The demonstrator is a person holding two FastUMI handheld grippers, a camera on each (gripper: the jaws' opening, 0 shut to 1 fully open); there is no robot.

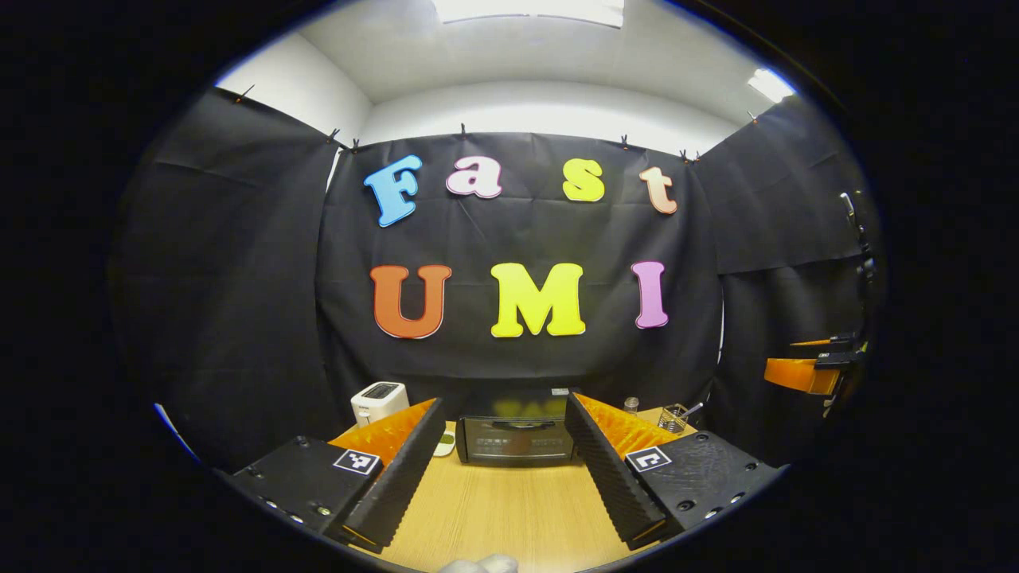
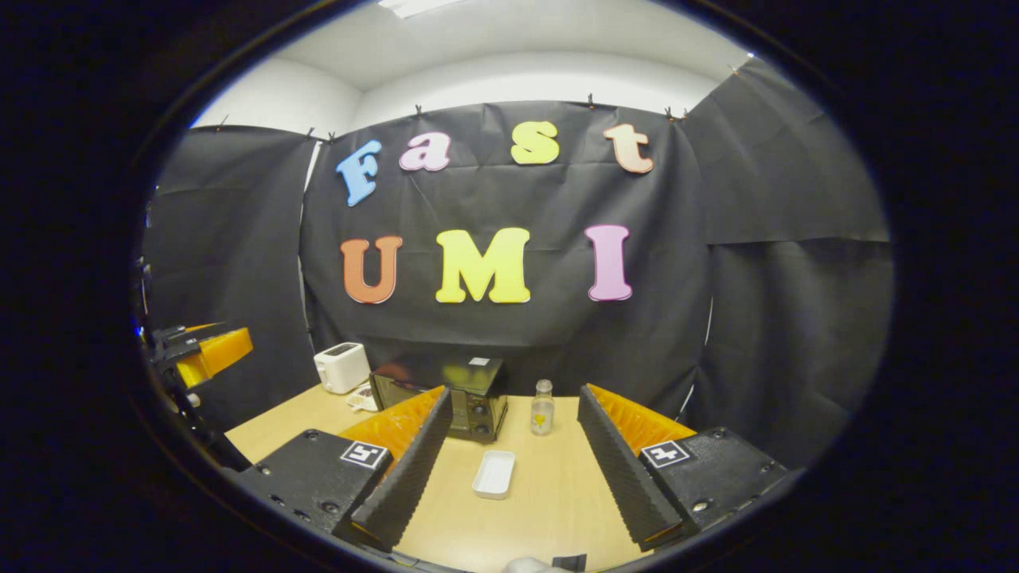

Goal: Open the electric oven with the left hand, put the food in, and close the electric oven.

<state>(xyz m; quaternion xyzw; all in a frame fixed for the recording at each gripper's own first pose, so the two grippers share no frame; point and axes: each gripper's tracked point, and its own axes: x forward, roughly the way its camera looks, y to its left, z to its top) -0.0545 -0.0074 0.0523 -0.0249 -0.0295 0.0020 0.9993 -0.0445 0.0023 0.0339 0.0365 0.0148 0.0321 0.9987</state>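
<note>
We hold our left tongs [image 1: 505, 465] wide open and empty, the closed electric oven [image 1: 516, 438] straight ahead on the desk [image 1: 509, 509], its handle [image 1: 522, 425] lying crosswise, right tongs [image 2: 513, 458] likewise open.

left claw [image 1: 506, 469] | black body, square marker (screws visible)

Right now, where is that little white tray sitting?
In the right gripper view the white tray lies on the wooden table, between that gripper's open fingers, in front of the black oven and the small clear bottle.
</note>
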